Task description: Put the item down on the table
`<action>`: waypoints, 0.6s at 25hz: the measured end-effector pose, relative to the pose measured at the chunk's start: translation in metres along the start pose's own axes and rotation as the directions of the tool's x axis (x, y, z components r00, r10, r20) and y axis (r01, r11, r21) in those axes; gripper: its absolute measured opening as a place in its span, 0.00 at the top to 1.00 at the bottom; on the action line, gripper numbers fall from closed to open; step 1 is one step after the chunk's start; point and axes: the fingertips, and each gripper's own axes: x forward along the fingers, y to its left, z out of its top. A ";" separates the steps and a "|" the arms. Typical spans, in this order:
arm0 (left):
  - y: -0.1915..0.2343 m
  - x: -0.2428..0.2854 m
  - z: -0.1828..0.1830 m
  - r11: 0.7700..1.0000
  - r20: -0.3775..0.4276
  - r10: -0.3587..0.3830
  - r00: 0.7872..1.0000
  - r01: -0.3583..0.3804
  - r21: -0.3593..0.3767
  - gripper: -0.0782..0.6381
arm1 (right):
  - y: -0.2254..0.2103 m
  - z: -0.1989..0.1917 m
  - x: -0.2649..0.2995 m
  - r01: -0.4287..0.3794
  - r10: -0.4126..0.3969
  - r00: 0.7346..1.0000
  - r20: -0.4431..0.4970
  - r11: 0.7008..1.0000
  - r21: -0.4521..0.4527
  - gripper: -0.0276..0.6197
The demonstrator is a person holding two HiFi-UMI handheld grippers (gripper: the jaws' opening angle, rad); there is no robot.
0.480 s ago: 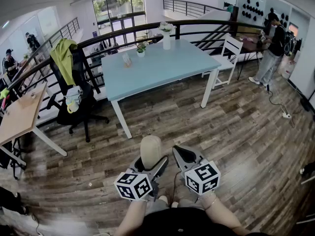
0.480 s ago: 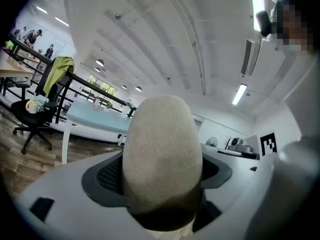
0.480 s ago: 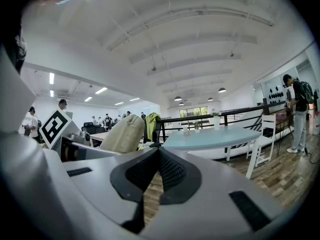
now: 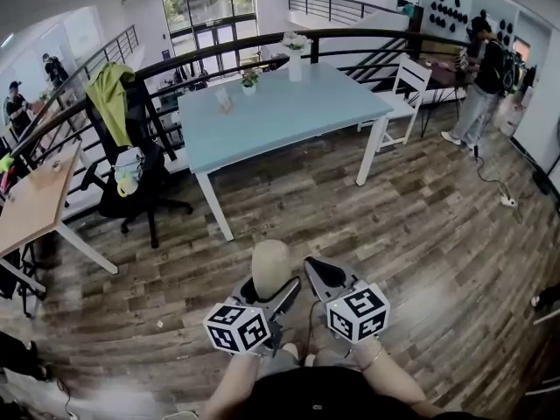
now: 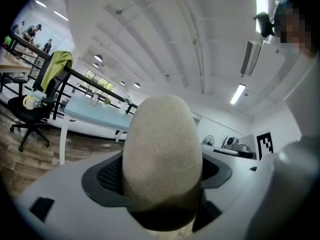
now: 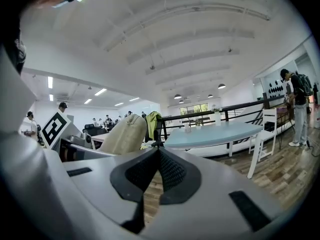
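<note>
Barely anything has shifted since the earlier frame: the left gripper (image 4: 268, 294), jaws spread wide, clamps the beige oval item (image 4: 270, 268), well short of the blue desk (image 4: 289, 112) straight ahead, with the right gripper (image 4: 313, 272) pressed together, empty, alongside.

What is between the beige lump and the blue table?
Just bare wooden floor between the beige lump and the blue table, as the head view shows.

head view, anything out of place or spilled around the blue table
Nothing spilled or damaged. The blue table stands level, its white vase upright. Only loose ends: a green jacket draped above the black office chair, and a power strip with cable trailing on the floor.
</note>
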 end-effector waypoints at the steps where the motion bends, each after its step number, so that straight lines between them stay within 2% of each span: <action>1: 0.000 0.001 0.001 1.000 -0.001 -0.003 1.000 0.003 0.006 0.34 | 0.000 0.002 0.002 -0.003 0.003 1.000 0.008 1.000 0.001 0.95; 6: 0.005 0.005 0.007 0.999 0.009 -0.024 1.000 0.024 0.029 0.34 | 0.005 0.014 0.009 -0.083 0.079 0.994 0.072 0.995 0.054 0.95; 15: 0.037 0.022 0.030 0.996 0.007 -0.036 0.999 0.035 0.087 0.34 | -0.010 0.011 0.039 0.015 -0.017 0.997 0.071 1.000 0.023 0.95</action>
